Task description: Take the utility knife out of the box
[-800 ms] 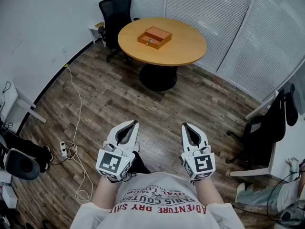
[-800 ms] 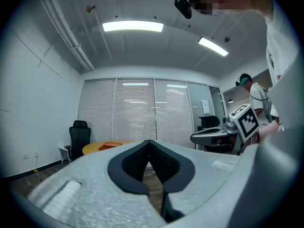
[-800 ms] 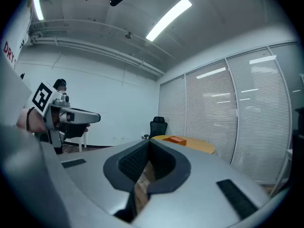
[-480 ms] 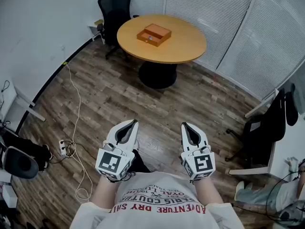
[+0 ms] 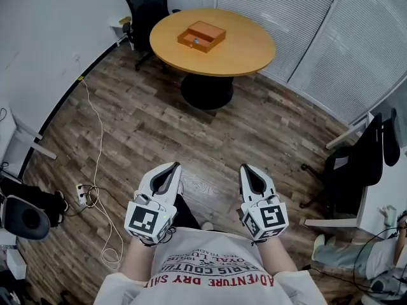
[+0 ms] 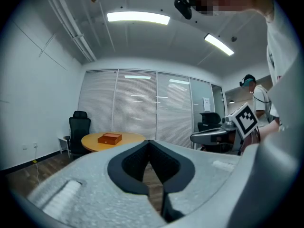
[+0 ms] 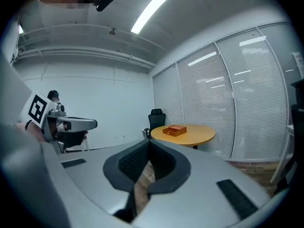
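An orange wooden box (image 5: 201, 35) sits on the round wooden table (image 5: 248, 53) far across the room. A small pale item shows inside it, too small to identify. Both grippers are held near my chest, far from the table. My left gripper (image 5: 173, 166) is shut and empty, as is my right gripper (image 5: 244, 168). The left gripper view shows its jaws (image 6: 150, 142) meeting, with the box (image 6: 109, 138) well beyond them. In the right gripper view the jaws (image 7: 149, 141) touch, and the box (image 7: 176, 130) lies ahead on the table (image 7: 197, 137).
A black office chair (image 5: 147, 5) stands behind the table. A white cable (image 5: 95, 126) trails over the wood floor to a power strip (image 5: 82, 196). Another black chair (image 5: 356, 170) and a seated person (image 5: 356, 253) are at the right. Blinds line the far wall.
The table and box have shifted up and slightly left in the head view. Both grippers stay shut, side by side in the same place.
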The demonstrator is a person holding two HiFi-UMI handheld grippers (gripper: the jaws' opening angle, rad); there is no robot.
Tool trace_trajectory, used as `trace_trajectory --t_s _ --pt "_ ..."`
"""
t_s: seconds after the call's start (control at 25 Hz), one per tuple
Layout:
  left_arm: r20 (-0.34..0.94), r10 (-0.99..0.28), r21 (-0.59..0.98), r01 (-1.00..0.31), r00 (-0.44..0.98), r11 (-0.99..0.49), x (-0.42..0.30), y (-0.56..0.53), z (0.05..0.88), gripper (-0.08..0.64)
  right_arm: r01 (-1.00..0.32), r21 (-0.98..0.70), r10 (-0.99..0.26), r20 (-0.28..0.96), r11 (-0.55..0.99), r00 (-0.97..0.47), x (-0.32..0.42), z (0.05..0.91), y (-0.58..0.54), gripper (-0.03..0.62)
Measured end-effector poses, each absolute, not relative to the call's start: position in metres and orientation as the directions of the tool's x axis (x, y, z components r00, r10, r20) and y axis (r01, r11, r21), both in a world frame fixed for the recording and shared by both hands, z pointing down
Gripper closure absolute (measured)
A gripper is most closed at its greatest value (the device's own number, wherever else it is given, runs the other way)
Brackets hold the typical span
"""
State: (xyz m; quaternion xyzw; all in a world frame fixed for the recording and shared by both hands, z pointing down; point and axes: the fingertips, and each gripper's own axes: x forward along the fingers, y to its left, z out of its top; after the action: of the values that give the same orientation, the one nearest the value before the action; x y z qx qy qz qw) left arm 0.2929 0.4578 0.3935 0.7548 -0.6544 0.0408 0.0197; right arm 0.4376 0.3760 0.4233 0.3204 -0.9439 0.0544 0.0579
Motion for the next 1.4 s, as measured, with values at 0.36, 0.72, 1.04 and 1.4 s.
trace_trajectory --t_s 0.36,0.72,1.04,1.4 --pt "0.109 -0.981 0.020 -0.987 0.158 -0.157 0.254 0.394 0.407 0.566 -0.596 -0.027 -0.579 0.207 0.803 -0.789 0.391 0.438 0.325 0.584" --pt "0.098 -0.979 0.011 -0.984 0.180 -0.180 0.161 0.318 0.386 0.566 -0.615 -0.027 -0.598 0.209 0.788 -0.774 0.298 0.423 0.247 0.584" --pt "0.087 -0.974 -0.003 -0.977 0.211 -0.212 0.058 0.260 0.360 0.566 -0.644 -0.038 -0.623 0.219 0.764 -0.751 0.200 0.408 0.188 0.584" --pt "0.093 -0.977 0.012 -0.981 0.193 -0.192 -0.013 0.218 0.365 0.566 -0.631 -0.034 -0.606 0.242 0.775 -0.758 0.129 0.414 0.142 0.584"
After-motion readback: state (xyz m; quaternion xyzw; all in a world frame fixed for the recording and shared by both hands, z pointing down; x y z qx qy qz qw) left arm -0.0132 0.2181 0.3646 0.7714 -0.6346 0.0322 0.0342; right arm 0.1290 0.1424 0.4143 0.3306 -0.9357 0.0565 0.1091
